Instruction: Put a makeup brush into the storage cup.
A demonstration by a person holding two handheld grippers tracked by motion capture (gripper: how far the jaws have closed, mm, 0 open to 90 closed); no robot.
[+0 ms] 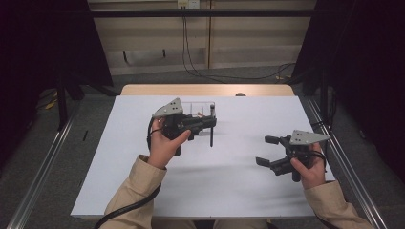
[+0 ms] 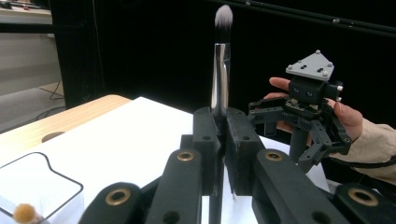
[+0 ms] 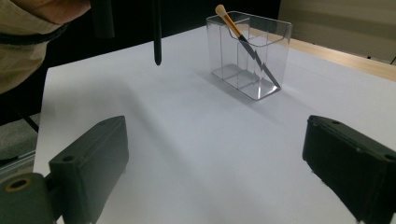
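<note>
No legible text or labels

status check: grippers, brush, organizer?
Left gripper shut on makeup brush, upright, above the table. Right gripper open, holding nothing. Clear organizer holds one tan-tipped brush, leaning. Nothing between brush and organizer.
</note>
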